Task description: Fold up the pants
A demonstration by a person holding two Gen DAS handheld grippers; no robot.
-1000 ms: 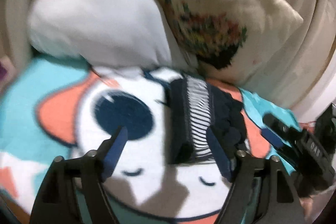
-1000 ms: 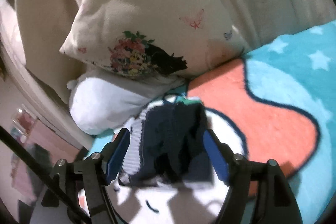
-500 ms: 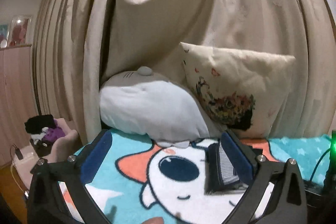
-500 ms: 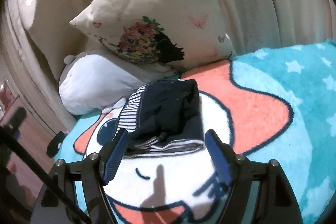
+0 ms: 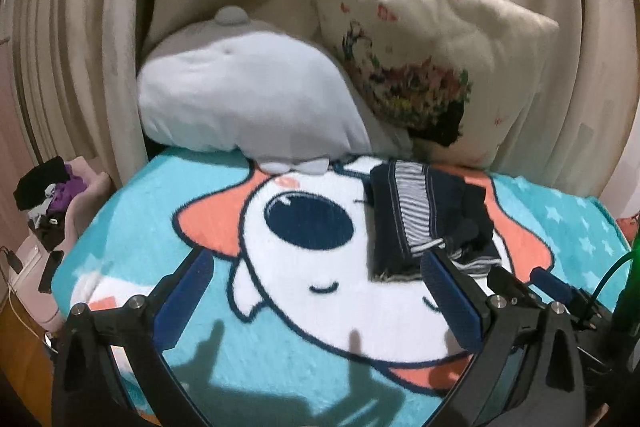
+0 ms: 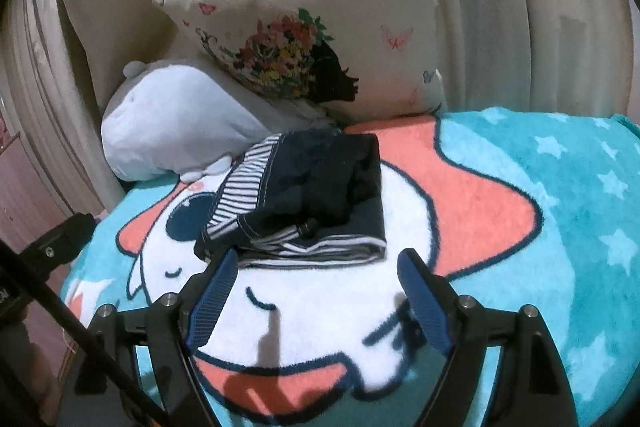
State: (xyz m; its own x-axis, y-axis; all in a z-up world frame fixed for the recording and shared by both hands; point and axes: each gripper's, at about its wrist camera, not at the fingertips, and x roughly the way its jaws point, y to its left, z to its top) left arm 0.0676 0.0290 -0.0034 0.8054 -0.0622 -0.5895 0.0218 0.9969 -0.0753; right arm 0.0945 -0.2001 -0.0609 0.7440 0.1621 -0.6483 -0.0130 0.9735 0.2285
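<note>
A: What is hard to make out here?

B: The pants point(image 6: 304, 195) are folded into a dark bundle with a striped band, so their legs are hidden inside the fold. In the left view the pants point(image 5: 430, 219) have their near corner covered by the right-hand finger of the left gripper point(image 5: 316, 301). A dark device at the lower left of the right view is cut off by the frame, and the pile of clothes point(image 5: 48, 195) past the bed's edge is too small to read.

A: And the grippers?

B: Both stand wide apart and hold nothing. The right gripper point(image 6: 316, 297) hangs just short of the pants, which lie ahead of its fingers and between their lines. From the left gripper, the pants lie ahead, off toward its right-hand finger.

A: Where do the pants rest?

B: On the cartoon blanket point(image 6: 540, 187) on the bed, just in front of the floral pillow point(image 6: 320, 27) and the grey plush point(image 6: 168, 123).

A: Changed from half a second ago?

B: The left gripper's view has tipped down; more blanket shows, less curtain point(image 5: 80, 27). The right gripper sits much as it did, and the pants have not moved.
</note>
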